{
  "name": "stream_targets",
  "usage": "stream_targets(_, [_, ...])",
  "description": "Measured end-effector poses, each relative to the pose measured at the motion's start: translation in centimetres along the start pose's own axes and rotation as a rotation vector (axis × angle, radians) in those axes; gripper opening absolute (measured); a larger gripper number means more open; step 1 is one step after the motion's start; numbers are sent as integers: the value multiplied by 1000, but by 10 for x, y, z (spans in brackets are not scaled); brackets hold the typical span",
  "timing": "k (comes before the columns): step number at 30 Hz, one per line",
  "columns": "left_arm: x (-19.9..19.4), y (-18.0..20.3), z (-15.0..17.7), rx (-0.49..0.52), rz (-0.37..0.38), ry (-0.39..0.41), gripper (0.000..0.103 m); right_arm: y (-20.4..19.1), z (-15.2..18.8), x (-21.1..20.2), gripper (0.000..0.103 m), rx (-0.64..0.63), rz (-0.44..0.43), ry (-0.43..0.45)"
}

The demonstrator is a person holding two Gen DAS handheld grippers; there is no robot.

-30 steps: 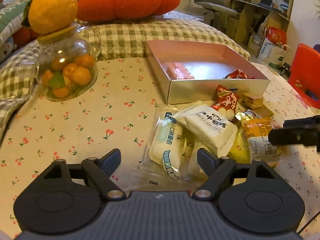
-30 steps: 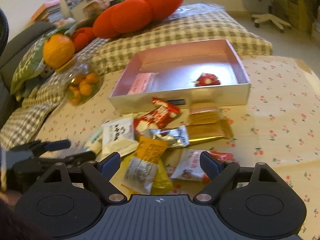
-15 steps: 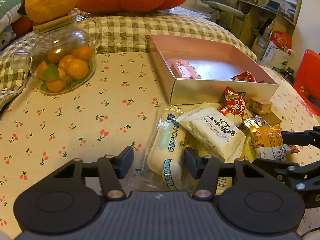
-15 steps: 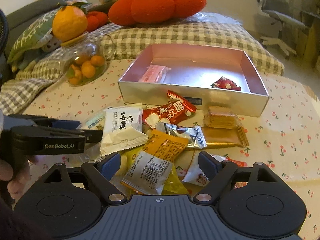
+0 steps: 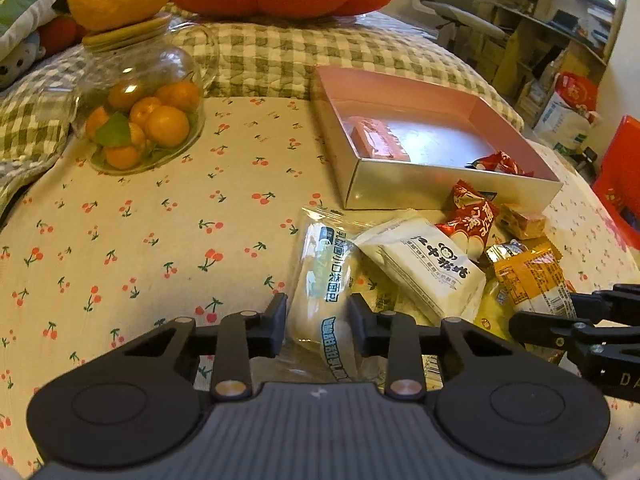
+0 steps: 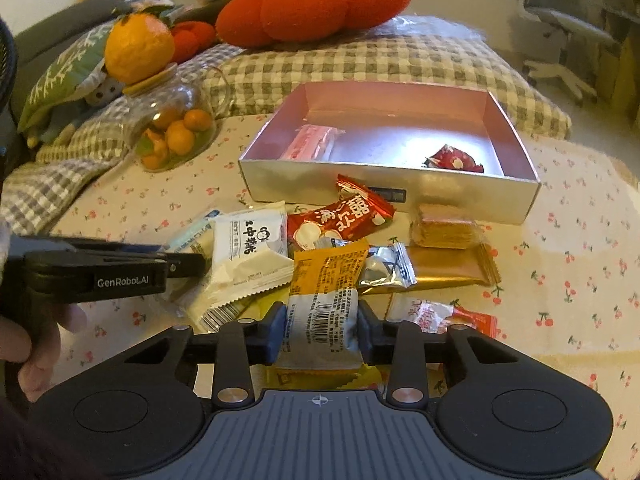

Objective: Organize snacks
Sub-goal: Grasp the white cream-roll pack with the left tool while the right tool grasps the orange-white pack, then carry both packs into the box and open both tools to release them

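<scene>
L gripper [image 5: 318, 322] was clamped on the clear-wrapped bread pack [image 5: 326, 280], fingers pressing both sides of its near end; pack lay on the cherry-print cloth [image 5: 140, 232] at the left edge of the snack pile. R gripper [image 6: 320, 330] was clenched on the orange packet [image 6: 326, 280], pads tight against the white label end; packet sat at the near-middle of the pile, over a yellow wrapper.

Just beyond: white packet [image 6: 250, 254] w/ black print, leaning partly over the bread pack. To its right, a red packet [image 6: 340, 220] w/ white characters, then a small silver wrapper [image 6: 386, 268] lying on a long gold bar [image 6: 448, 268]. A red-and-white sachet [image 6: 444, 314] lay near R gripper's right finger. A stack of tan wafers [image 6: 442, 228] sat just in front of the box.

Farther: open silver box [image 6: 392, 192], pink inside, w/ a pink pack [image 6: 310, 142] at its left side & a red candy [image 6: 454, 160] toward the right. Left of box, well apart, a glass jar [image 5: 140, 120] of small oranges. Behind: checked quilt [image 6: 360, 64], red plush cushion [image 6: 312, 4].
</scene>
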State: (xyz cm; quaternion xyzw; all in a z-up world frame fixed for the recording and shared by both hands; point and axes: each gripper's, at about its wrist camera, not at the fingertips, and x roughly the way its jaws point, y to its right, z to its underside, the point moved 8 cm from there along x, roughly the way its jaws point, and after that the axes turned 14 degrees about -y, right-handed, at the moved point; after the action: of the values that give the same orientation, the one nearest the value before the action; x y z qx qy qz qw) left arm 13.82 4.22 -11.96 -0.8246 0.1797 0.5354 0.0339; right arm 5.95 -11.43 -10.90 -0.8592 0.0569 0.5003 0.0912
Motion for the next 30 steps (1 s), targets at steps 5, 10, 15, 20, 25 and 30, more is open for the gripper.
stream_targets(5, [-3,0,-1,-35,11,-23,25,6,-3,-6,33,55,-47,-14])
stream_targets(10, [-7,-1,-1,-78,37,-44,21,9,-7,-13,33,75,-72,-9])
stream_targets(15, [-10,-3,0,-99,47,-56,20,14,-10,-19,33,116,-112,-19])
stream_targets(20, [-13,-7,1,-136,74,-71,19,23,-12,-23,33,180,-167,-37])
stream_targets(25, [-17,-10,1,-172,94,-79,19,30,-15,-27,33,220,-202,-46])
stream_targets(30, [-25,-8,-2,-185,110,-66,18,38,-23,-35,33,246,-225,-32])
